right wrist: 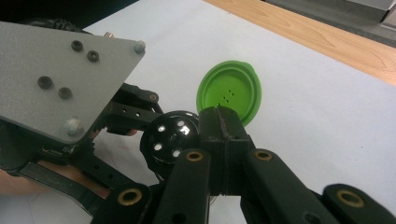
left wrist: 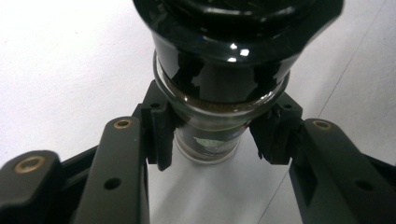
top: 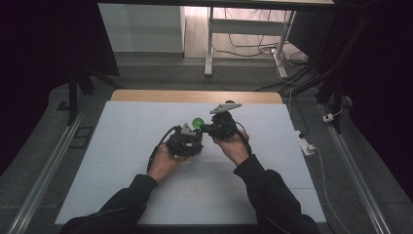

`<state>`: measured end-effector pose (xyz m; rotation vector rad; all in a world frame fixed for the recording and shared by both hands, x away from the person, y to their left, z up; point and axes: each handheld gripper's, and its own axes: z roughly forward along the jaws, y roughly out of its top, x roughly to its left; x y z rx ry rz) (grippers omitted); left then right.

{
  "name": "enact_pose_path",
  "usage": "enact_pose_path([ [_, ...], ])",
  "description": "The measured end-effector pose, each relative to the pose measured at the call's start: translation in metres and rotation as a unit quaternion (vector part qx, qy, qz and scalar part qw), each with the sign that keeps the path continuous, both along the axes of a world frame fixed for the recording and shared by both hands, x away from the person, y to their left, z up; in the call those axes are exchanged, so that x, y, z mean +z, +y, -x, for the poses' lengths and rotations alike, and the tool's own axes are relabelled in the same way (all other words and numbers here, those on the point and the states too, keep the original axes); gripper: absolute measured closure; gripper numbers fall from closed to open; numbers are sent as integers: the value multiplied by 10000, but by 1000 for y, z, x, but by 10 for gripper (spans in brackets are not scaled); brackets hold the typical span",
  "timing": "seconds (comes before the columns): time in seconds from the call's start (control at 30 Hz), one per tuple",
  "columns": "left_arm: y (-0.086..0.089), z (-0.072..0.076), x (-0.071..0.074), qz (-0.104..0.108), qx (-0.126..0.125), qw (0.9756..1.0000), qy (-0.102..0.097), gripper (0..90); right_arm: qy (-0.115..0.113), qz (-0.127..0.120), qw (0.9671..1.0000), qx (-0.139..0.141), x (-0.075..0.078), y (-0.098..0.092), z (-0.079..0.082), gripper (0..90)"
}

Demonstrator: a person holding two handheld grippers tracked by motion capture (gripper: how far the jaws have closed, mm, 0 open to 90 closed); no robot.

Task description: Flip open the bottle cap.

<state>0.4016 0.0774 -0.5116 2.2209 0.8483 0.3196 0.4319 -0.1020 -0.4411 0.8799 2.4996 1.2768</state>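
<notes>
Two tools mid-tabletop (top: 122,126), edges well apart: left tool (left wrist: 215,140) clamps shaker jar (left wrist: 219,84); right tool (right wrist: 223,135), jaws together, pinches green lid (right wrist: 229,91).

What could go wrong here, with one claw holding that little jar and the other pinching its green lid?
1. The left claw grips the spice jar only at its narrow glass neck, so it might slip or twist loose.
2. The right claw pinches just the edge of the green flip lid, which could snap back or tear off.
3. The black shaker top has open holes, so tilting may spill seasoning onto the white table.
</notes>
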Motion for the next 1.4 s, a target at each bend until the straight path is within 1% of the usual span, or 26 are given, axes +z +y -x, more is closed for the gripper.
enact_pose_path([
  [0.13, 1, -1, 0, 24, -24, 10000, 6, 533, -36, 19, 10000, 22, 0, 0, 1, 892],
  [0.23, 0, -2, 1, 3, -48, 10000, 36, 528, -37, 24, 10000, 21, 1, -1, 2, 887],
  [0.3, 1, -2, 1, 7, -64, 10000, 54, 524, -38, 0, 10000, 19, 2, -1, 3, 864],
  [0.37, 1, -2, 2, 64, -87, 9999, 51, 511, -47, -11, 10000, 12, 4, -2, 4, 849],
  [0.5, 2, 1, 8, 129, -100, 9999, 8, 465, -73, -49, 10000, 19, 7, -4, 7, 803],
  [0.6, 4, 3, 12, 135, -92, 9999, 14, 435, -69, -36, 10000, 37, 9, -5, 9, 763],
  [0.77, 9, 7, 18, 251, -69, 9996, 105, 387, -63, -3, 10000, 61, 10, -4, 14, 685],
  [0.87, 14, 10, 22, 259, -89, 9995, 162, 346, -61, -9, 9999, 84, 11, -5, 17, 631],
  [0.93, 17, 11, 23, 277, -93, 9992, 279, 305, -18, -39, 10000, 87, 10, -5, 19, 598],
  [1.0, 21, 12, 25, 319, -110, 9989, 332, 280, -2, -52, 9999, 88, 10, -5, 21, 557],
  [1.03, 23, 13, 26, 341, -119, 9985, 405, 262, 26, -63, 9999, 90, 10, -5, 22, 535],
  [1.17, 29, 18, 29, 531, -135, 9965, 628, 229, 26, -76, 9999, 94, 9, -6, 27, 469],
  [1.2, 30, 19, 30, 549, -156, 9961, 667, 216, 42, -88, 9999, 99, 9, -7, 28, 454],
  [1.3, 32, 22, 31, 533, -239, 9952, 780, 175, 83, -107, 9998, 123, 9, -9, 32, 406],
  [1.33, 33, 23, 30, 495, -257, 9950, 825, 157, 97, -106, 9998, 136, 9, -10, 33, 390],
  [1.4, 35, 27, 30, 470, -248, 9944, 918, 146, 117, -122, 9998, 143, 8, -11, 37, 359],
])
